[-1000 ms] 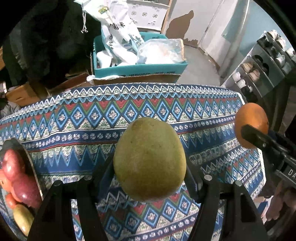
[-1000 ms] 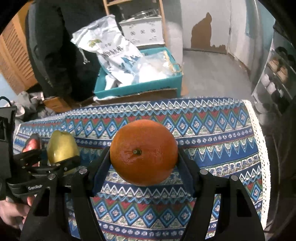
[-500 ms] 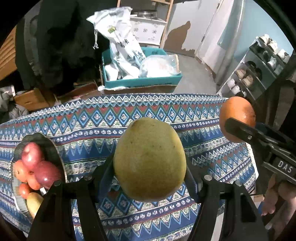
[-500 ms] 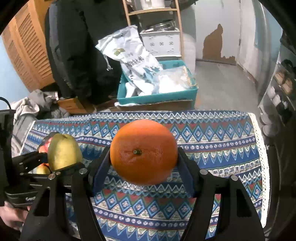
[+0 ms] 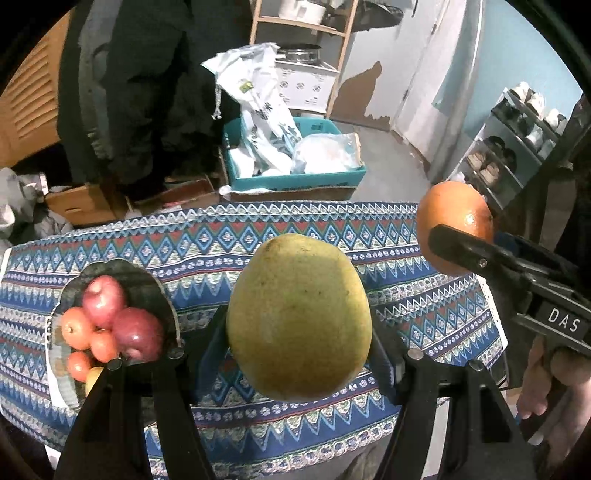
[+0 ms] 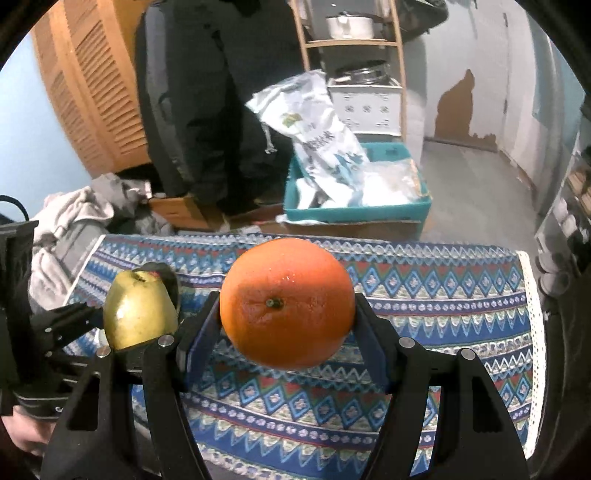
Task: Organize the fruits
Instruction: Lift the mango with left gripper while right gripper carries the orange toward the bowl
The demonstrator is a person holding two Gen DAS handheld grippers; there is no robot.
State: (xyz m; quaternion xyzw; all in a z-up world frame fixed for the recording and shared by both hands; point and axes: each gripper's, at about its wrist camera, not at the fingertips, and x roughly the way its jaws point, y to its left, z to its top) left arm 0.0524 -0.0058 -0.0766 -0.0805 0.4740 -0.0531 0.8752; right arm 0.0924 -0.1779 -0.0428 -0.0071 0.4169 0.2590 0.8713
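— Behind the bench (image 5: 424,314): peeling wall, wooden shelf (image 5: 306,29), teal crate (image 5: 295,181) stuffed with plastic bags, shoe rack (image 5: 517,147) off to the right. Draped over the bench top, a blue patterned cloth (image 6: 424,295).

— And the fruit?

— Sitting at the left end of the cloth, a dark bowl (image 5: 147,291) heaped with red apples (image 5: 122,317) and small orange fruits (image 5: 75,326). Raised above the cloth, a yellow-green pear (image 5: 299,317), clamped between the pads of the left hand-held gripper (image 5: 299,347), partly closed around it.

— Right side?

— Same story: right hand-held gripper (image 6: 286,332) closed snugly on an orange (image 6: 286,301), stem end facing the camera, held clear of the cloth. Seen from the left wrist, up at the bench's right edge, well apart from the bowl. Just visible under that gripper's handle, fingers of the right hand (image 5: 546,384).
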